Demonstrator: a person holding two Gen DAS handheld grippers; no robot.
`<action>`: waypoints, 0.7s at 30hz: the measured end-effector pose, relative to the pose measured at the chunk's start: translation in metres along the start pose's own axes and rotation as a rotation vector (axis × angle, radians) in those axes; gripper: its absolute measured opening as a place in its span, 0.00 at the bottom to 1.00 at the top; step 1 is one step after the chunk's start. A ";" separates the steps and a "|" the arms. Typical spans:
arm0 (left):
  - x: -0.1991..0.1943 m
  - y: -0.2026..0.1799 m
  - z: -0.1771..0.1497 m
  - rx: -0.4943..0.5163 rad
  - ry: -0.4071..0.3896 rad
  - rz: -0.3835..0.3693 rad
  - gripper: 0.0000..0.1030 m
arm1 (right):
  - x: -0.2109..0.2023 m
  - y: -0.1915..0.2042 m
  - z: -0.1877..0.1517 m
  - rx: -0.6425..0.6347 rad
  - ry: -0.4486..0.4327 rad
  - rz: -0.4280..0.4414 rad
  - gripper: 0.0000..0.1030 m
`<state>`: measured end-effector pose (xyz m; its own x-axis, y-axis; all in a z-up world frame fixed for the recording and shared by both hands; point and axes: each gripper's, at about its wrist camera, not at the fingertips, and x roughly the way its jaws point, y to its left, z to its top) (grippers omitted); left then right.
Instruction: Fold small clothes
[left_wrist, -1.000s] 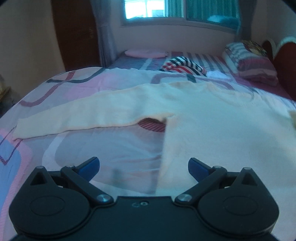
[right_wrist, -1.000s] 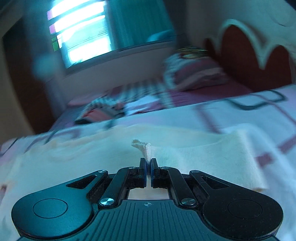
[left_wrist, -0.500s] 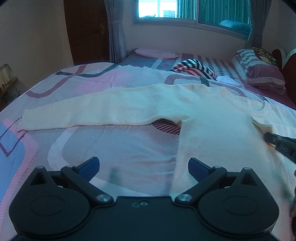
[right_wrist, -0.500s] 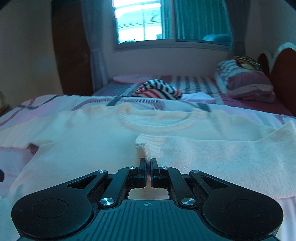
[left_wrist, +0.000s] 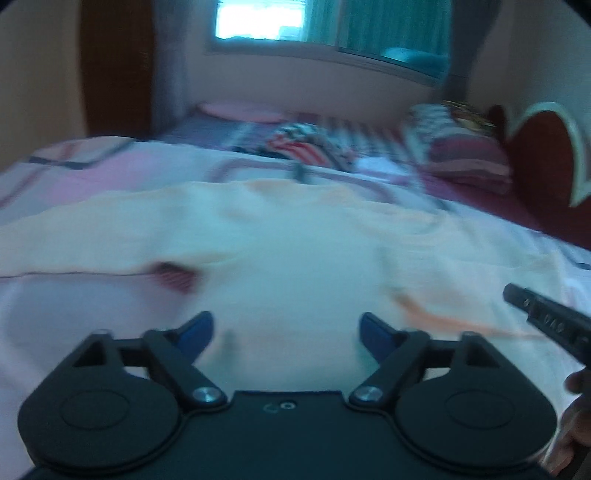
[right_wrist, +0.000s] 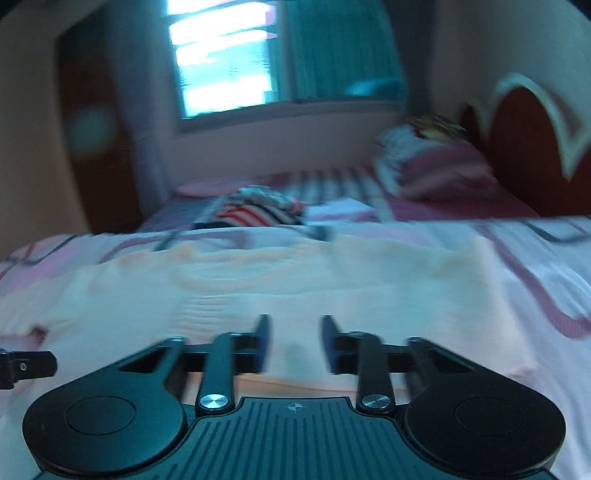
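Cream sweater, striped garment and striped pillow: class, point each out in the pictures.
cream sweater (left_wrist: 295, 258): left wrist view, on its chest panel.
striped garment (right_wrist: 255, 214): right wrist view, on its red and white stripes.
striped pillow (right_wrist: 432, 166): right wrist view, on its front face.

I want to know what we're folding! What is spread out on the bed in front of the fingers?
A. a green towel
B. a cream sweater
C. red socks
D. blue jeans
B: a cream sweater lies flat on the patterned bedspread, one sleeve stretching left.
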<state>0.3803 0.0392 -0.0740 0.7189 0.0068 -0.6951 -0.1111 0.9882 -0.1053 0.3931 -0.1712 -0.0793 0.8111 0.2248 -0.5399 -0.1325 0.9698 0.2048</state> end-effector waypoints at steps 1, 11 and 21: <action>0.006 -0.009 0.002 0.006 0.008 -0.021 0.73 | 0.000 -0.011 0.003 0.015 0.000 -0.021 0.20; 0.070 -0.055 0.016 0.050 0.093 -0.105 0.35 | -0.027 -0.098 0.008 0.129 -0.019 -0.177 0.20; 0.043 -0.018 0.026 0.011 -0.079 -0.031 0.03 | -0.046 -0.119 0.002 0.182 -0.008 -0.226 0.20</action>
<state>0.4313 0.0253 -0.0838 0.7738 -0.0123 -0.6333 -0.0804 0.9898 -0.1174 0.3724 -0.2975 -0.0776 0.8132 0.0038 -0.5820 0.1558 0.9621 0.2240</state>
